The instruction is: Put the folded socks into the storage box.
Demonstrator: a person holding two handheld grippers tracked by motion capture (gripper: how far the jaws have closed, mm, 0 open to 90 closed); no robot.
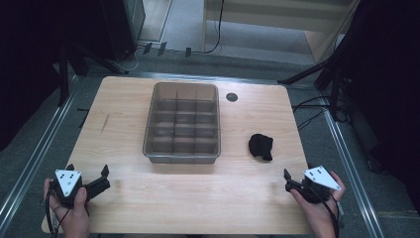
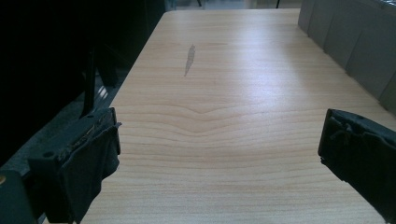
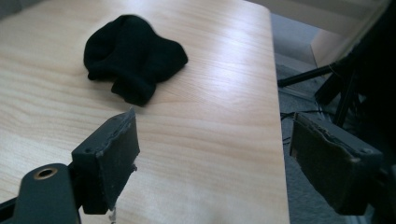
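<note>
I'm holding my right gripper at the near right corner of the wooden table, jaws standing wide apart with nothing between them. In the right gripper view one pad is hanging over the table top, the other is sitting past the table's right edge over the floor.

The black cloth bundle is lying ahead of my right gripper, well apart from it, on bare wood to the right of the grey divided bin and not touching it. In the right gripper view the bundle is sitting up and left of my jaws. It's crumpled into a lump, so its long axis is hard to call; in the high view it's running roughly from upper left to lower right, with a narrower folded end pointing toward the near right side. What kind of garment it is I can't make out, it's too dark and bunched.

My left gripper is resting at the near left corner, jaws spread wide and gripping nothing; in the left gripper view just bare wood is showing between them, with the bin wall cut off at the right edge.
</note>
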